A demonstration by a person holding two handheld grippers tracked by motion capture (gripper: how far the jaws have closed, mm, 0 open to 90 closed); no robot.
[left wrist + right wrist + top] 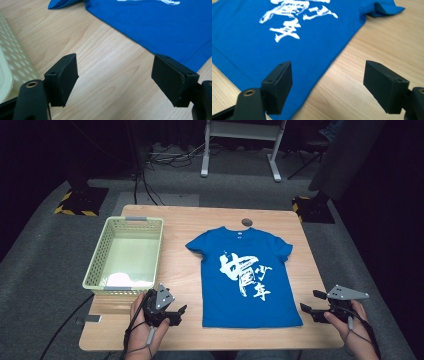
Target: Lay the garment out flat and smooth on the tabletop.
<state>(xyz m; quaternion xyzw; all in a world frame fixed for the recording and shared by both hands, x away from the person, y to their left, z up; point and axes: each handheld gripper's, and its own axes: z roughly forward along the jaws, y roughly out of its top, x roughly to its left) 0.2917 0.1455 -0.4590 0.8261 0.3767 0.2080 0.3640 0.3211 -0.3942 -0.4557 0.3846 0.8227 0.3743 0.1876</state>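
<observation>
A blue shirt (245,275) lies flat, face up and unfolded on the table (180,245) beside a basket (126,252), with the left hand-held gripper (181,312) and right hand-held gripper (306,309) open at its bottom corners, so handling has apparently not begun.

Place: lab or recording studio.
Evidence: black curtains all round; grey carpet (40,255); hazard-striped stand bases (75,210); floor cables (172,157); lone wooden desk (180,260).
</observation>
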